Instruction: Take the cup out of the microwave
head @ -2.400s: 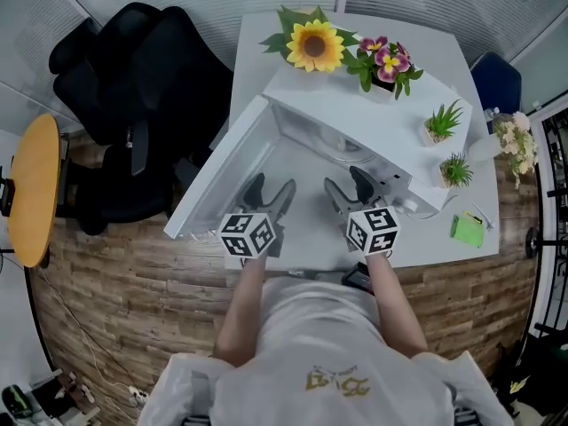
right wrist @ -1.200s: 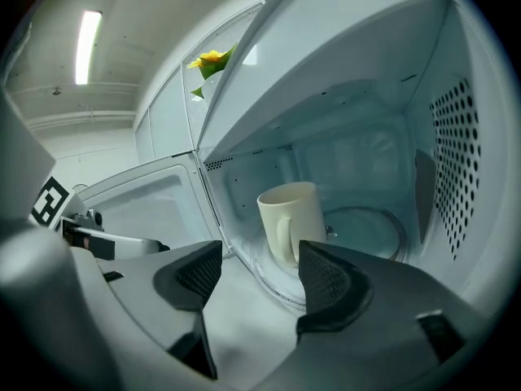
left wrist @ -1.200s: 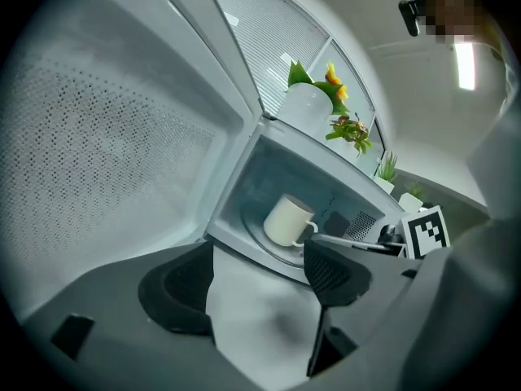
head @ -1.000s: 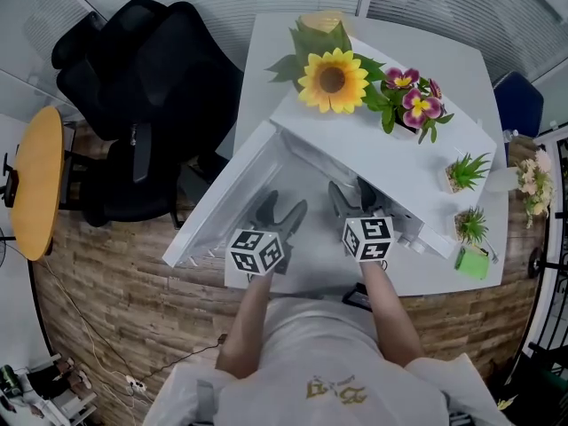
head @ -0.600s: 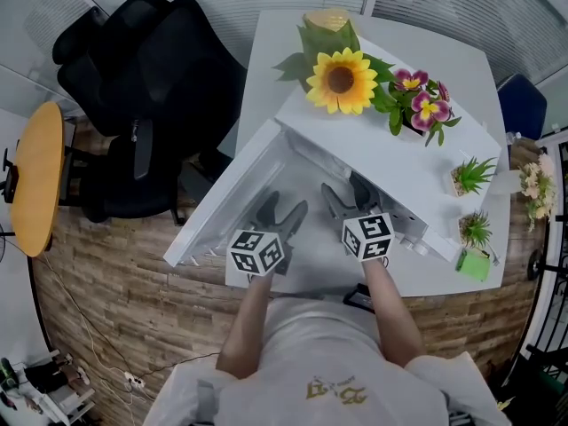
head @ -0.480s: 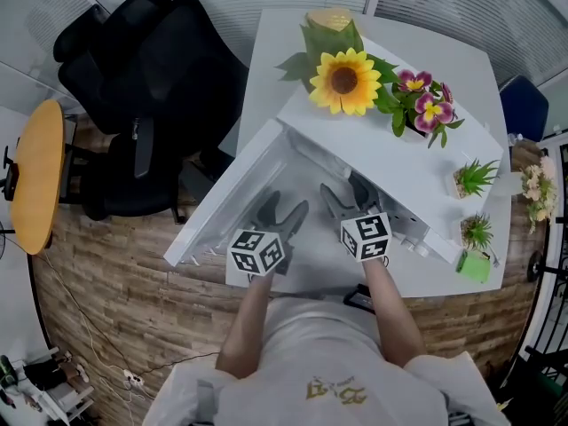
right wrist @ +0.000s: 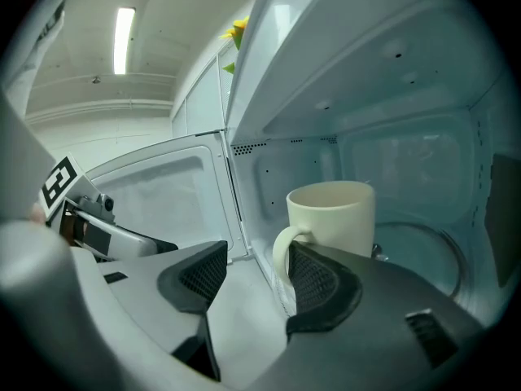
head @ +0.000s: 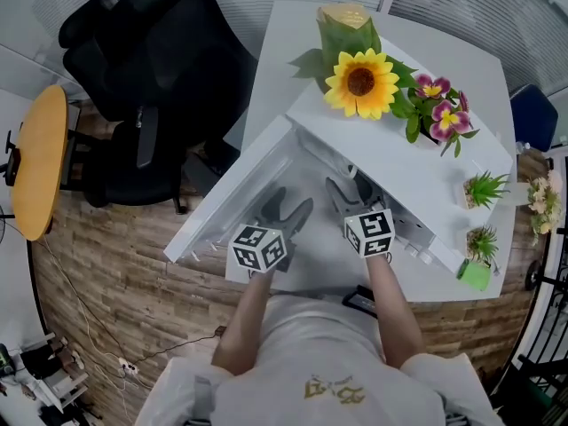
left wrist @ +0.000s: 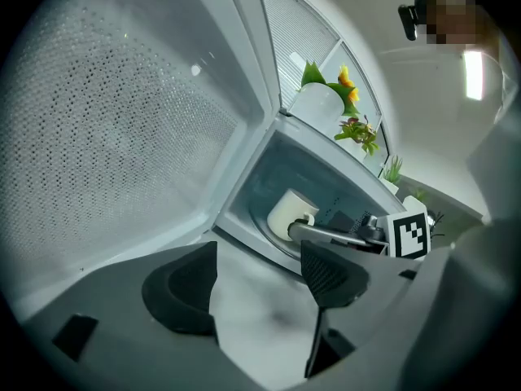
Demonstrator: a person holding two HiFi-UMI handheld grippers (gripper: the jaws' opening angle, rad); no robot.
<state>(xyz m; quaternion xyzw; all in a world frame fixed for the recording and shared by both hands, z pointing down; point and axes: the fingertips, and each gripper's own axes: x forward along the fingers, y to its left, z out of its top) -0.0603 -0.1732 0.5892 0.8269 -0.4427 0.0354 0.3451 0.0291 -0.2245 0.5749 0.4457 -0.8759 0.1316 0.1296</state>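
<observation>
Microwave [head: 399,162] stood open, door [head: 240,193] swung left. Cup [right wrist: 334,218] sat upright inside on turntable [right wrist: 423,259], handle [right wrist: 281,255] toward me. My right gripper [right wrist: 256,277] unclenched, jaws just narrowing, handle at edge of one pad [right wrist: 319,282], not pinched. I needed handle centred before squeezing. Left gripper [left wrist: 260,277] released, empty.

Office-type room. Black padded swivel chair [head: 151,69] at 10 o'clock, round yellow-orange side table [head: 37,162] at 9, slatted glass partition walls [head: 479,7] at 12 to 1, wood-look plank floor [head: 115,264], white desk [head: 284,43] carrying a white microwave [head: 399,169] topped with artificial sunflower [head: 360,81].
</observation>
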